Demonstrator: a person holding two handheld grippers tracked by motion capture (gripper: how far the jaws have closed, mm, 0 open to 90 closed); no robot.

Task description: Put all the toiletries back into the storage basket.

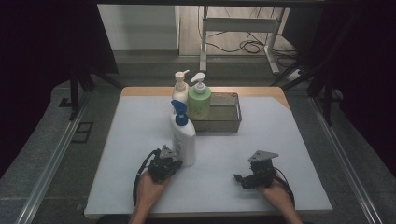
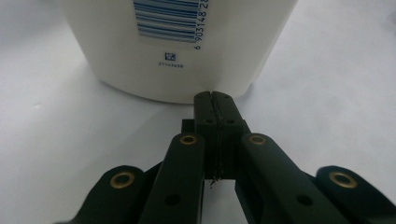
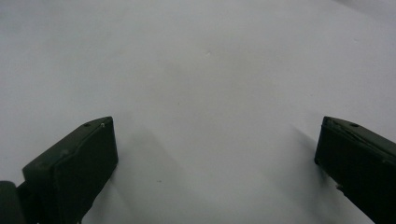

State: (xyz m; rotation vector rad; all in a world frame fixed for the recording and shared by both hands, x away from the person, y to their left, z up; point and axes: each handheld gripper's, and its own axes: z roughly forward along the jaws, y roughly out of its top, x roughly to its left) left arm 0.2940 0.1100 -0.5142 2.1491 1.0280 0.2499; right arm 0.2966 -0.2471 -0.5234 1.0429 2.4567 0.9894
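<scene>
White table [image 1: 280,140], barcoded bottle [image 2: 187,42] close-up

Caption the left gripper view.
Shut left gripper pointing at the base of a white plastic barcoded pump bottle on the white table.

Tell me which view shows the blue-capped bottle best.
The high view: the whole bottle stands upright, pump to base, beside the left gripper. The left gripper view gives just its lower body and barcode, close up. The right gripper view faces bare table.
</scene>
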